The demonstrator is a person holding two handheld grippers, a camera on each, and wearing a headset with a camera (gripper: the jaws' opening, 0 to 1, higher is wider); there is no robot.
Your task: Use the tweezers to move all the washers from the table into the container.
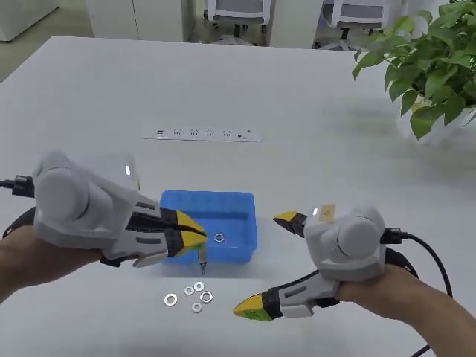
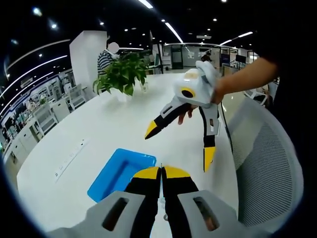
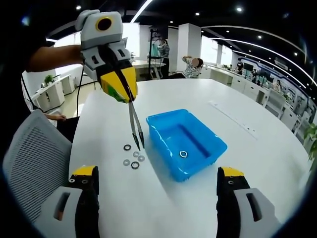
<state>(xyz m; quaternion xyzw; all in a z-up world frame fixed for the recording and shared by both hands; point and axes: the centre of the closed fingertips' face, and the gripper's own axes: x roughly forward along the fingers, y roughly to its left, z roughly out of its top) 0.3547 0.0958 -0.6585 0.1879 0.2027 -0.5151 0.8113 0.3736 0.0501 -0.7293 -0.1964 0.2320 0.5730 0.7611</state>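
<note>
Left tongs (image 1: 195,234) pinch the tweezers (image 1: 201,260), tips over the washers (image 1: 191,293) lying toward the bench's (image 1: 297,111) near edge, just beside the container (image 1: 223,202); my right tongs (image 1: 268,264) hang spread. Next I'd lower and nip one.

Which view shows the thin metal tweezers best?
The right gripper view: the thin metal tweezers hang full length from the left claw, tips by the small silver washers. In the head view that claw hides all but the tips; in the left gripper view, a sliver between shut jaws.
</note>
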